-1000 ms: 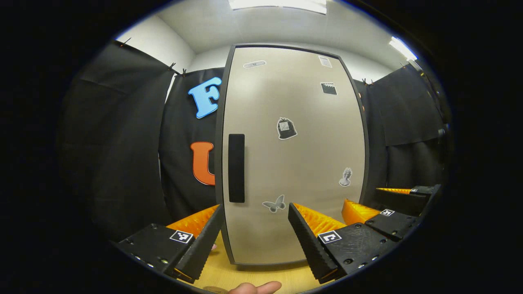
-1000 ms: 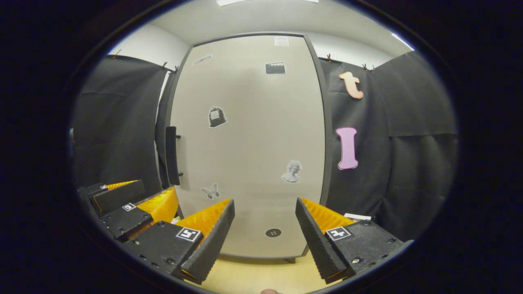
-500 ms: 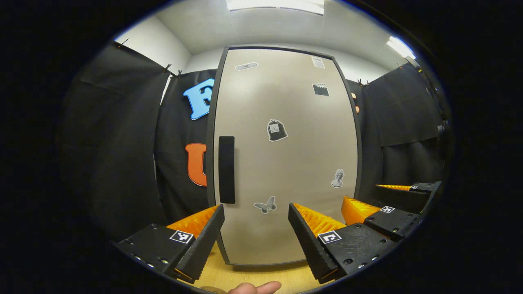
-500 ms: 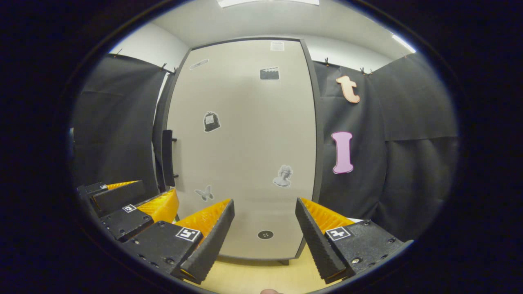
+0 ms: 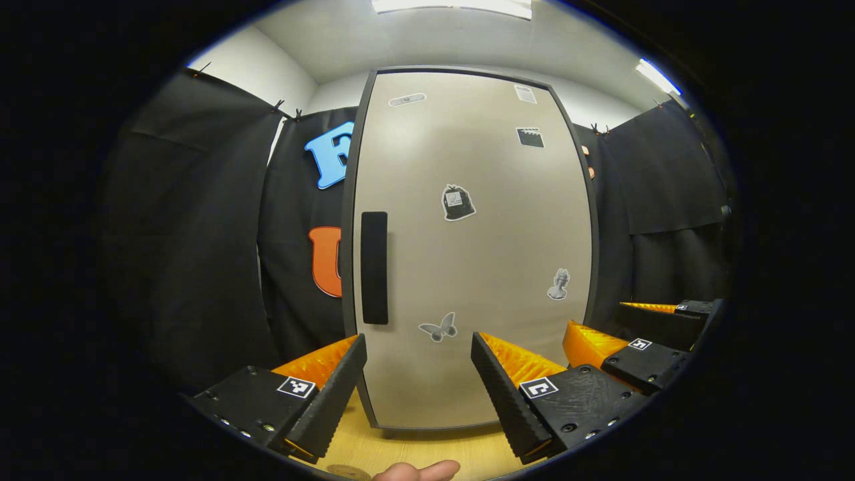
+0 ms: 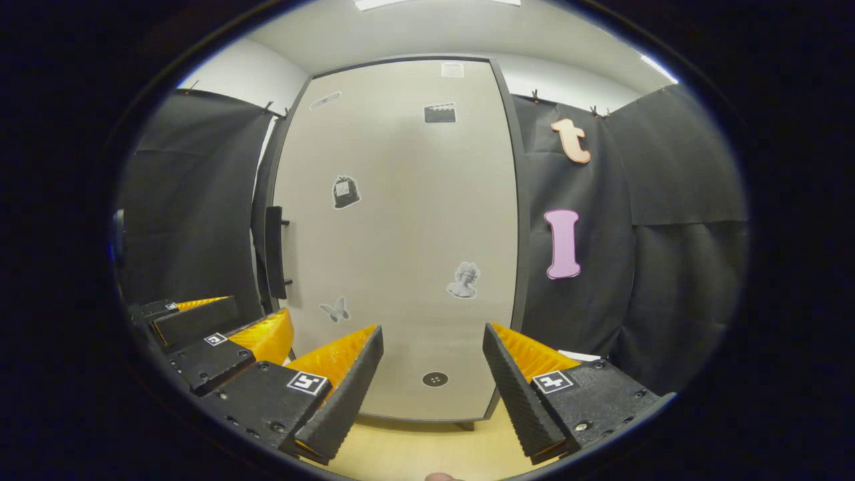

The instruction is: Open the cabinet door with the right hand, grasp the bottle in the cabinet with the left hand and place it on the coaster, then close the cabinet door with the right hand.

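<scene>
Since a second ago my view has barely shifted. The tall beige cabinet door [image 5: 467, 247] with its black vertical handle [image 5: 374, 267] is shut, hiding the bottle. My left gripper [image 5: 419, 387] and right gripper [image 6: 433, 384] gape wide, empty. No sticker writing is legible.

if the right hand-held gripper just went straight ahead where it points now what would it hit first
Most likely the closed cabinet door: the right hand-held gripper is open and faces the door's lower panel, well right of the handle. Nothing shows between them, though depth is hard to judge.
</scene>
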The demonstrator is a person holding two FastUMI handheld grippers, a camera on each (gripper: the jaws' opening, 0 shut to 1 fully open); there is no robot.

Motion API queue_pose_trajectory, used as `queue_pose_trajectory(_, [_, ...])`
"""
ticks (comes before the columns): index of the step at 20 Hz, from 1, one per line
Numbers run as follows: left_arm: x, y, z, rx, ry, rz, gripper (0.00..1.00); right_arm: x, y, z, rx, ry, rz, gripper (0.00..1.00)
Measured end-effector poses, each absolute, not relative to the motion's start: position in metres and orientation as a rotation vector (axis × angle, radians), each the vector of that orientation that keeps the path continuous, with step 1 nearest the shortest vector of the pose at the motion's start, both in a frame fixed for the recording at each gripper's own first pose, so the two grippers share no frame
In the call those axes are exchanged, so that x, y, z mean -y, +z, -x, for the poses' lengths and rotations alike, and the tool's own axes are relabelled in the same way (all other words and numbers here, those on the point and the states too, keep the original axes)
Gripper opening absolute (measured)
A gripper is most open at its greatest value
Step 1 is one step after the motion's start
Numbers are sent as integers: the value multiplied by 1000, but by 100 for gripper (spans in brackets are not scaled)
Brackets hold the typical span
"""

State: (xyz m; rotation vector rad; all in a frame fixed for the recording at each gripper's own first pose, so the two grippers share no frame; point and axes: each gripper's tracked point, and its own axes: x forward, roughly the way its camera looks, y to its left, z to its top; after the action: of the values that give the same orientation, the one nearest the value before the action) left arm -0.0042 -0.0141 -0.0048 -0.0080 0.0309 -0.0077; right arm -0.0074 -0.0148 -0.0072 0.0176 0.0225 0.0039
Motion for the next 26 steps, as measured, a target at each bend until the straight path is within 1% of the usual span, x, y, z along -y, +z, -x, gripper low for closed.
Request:
queue_pose_trajectory(1, [15, -5, 4, -33, -9, 11, 95, 14, -8, 7, -22, 8, -18, 95])
queue_pose_trajectory(2, [15, -6, 4, -36, -9, 14, 95, 13, -7, 6, -21, 11, -18, 97])
queue_pose_trajectory(4, [12, -7, 5, -40, -5, 14, 95, 10, -7, 4, -20, 19, -15, 95])
queue_pose_trajectory(6, [11, -7, 6, -40, -8, 17, 95, 6, -6, 0, -17, 33, -15, 96])
queue_pose_trajectory(7, [10, -8, 7, -39, -7, 5, 95, 3, -6, -3, -15, 39, -11, 95])
queue_pose_trajectory(11, [-9, -8, 13, -35, 20, -8, 95, -15, 2, -17, 4, 77, 4, 97])
queue_pose_trajectory(13, [-28, -15, 21, -64, 72, -13, 94, -25, 5, -27, 11, 95, 20, 97])
queue_pose_trajectory(15, [-49, -18, 28, -76, 117, 7, 94, -41, 10, -36, 19, 133, 23, 95])
queue_pose_trajectory(18, [-79, -21, 41, -84, 175, 8, 95, -70, 12, -49, 28, 188, 54, 96])
queue_pose_trajectory(19, [-86, -22, 46, -84, 186, 6, 94, -80, 12, -53, 32, 212, 66, 95])
queue_pose_trajectory(21, [-96, -22, 57, -83, 205, -7, 95, -103, 17, -60, 47, 258, 83, 97])
queue_pose_trajectory(24, [-113, -21, 70, -82, 245, -15, 95, -132, 27, -71, 84, 305, 112, 97])
queue_pose_trajectory(26, [-109, -25, 92, -87, 283, -28, 95, -150, 33, -79, 110, 329, 135, 96])
